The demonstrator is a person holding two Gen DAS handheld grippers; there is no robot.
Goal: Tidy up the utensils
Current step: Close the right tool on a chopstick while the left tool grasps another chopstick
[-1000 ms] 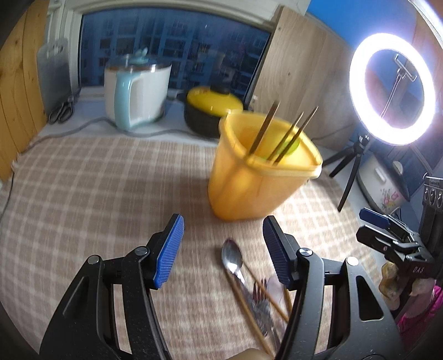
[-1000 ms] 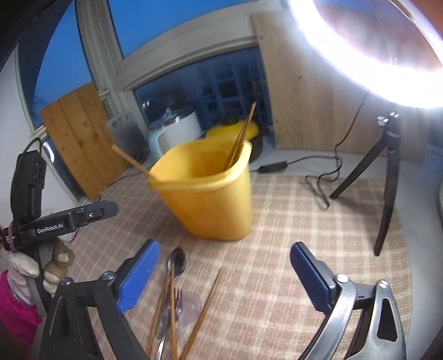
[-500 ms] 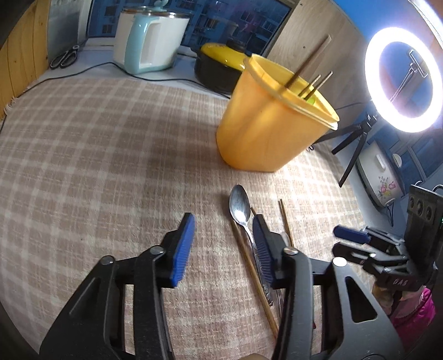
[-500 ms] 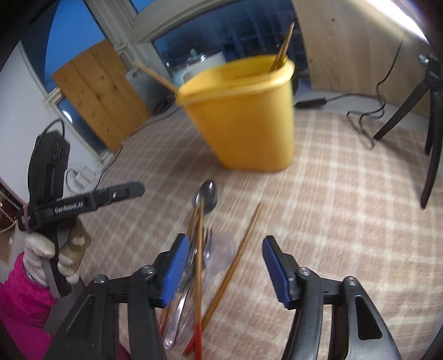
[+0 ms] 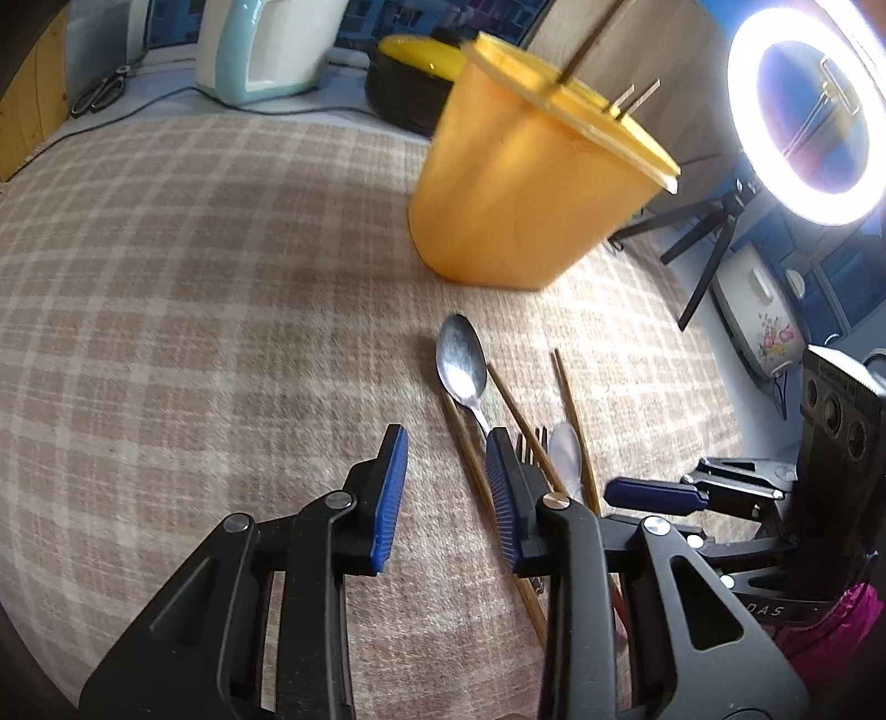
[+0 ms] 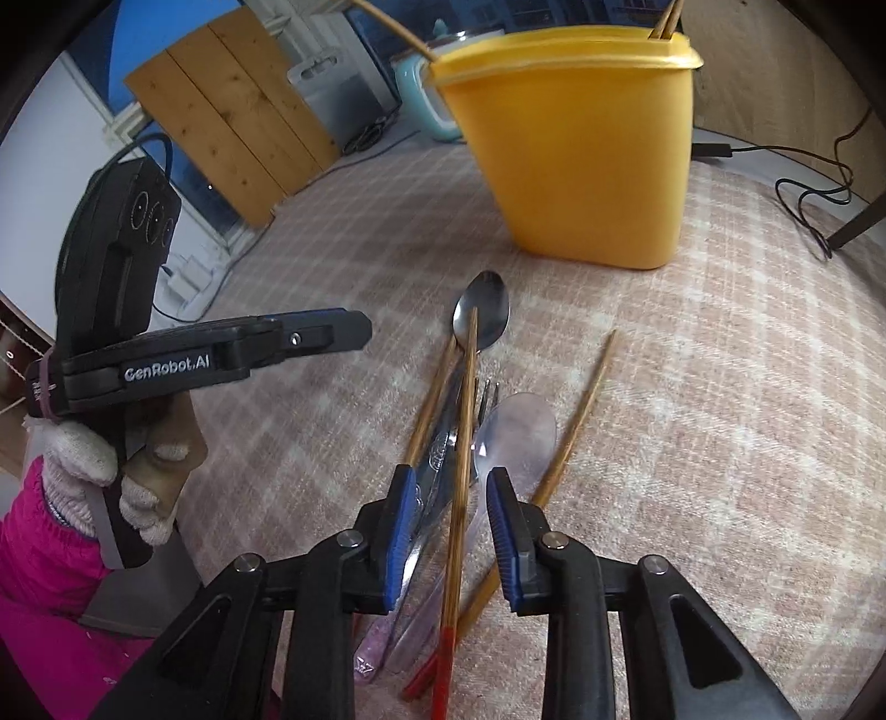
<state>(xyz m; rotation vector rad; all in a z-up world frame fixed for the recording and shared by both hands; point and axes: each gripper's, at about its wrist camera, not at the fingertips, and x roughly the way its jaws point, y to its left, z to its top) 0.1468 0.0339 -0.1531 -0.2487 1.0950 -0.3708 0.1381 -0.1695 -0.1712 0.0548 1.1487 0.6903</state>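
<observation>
Checked beige cloth covers the table (image 5: 166, 288), which runs back to a dark window, a pale kettle (image 5: 266, 44) and a wooden board (image 6: 232, 105). A lit ring light (image 5: 808, 111) stands on a tripod at one side. The yellow bin (image 6: 587, 149) rests on the cloth with chopsticks poking from its top. Just in front of it lie the loose utensils: a metal spoon (image 6: 482, 310), a fork (image 6: 484, 393), a clear plastic spoon (image 6: 520, 426) and several wooden chopsticks (image 6: 581, 410), overlapping in a heap. The left claw (image 5: 446, 482), lettered "GenRobot.AI" on its side, has just been closing to a narrow gap over bare cloth beside the heap. The right claw (image 6: 448, 509) has likewise been closing and stands narrow around a red-ended chopstick (image 6: 462, 454), pads not pressing it.
</observation>
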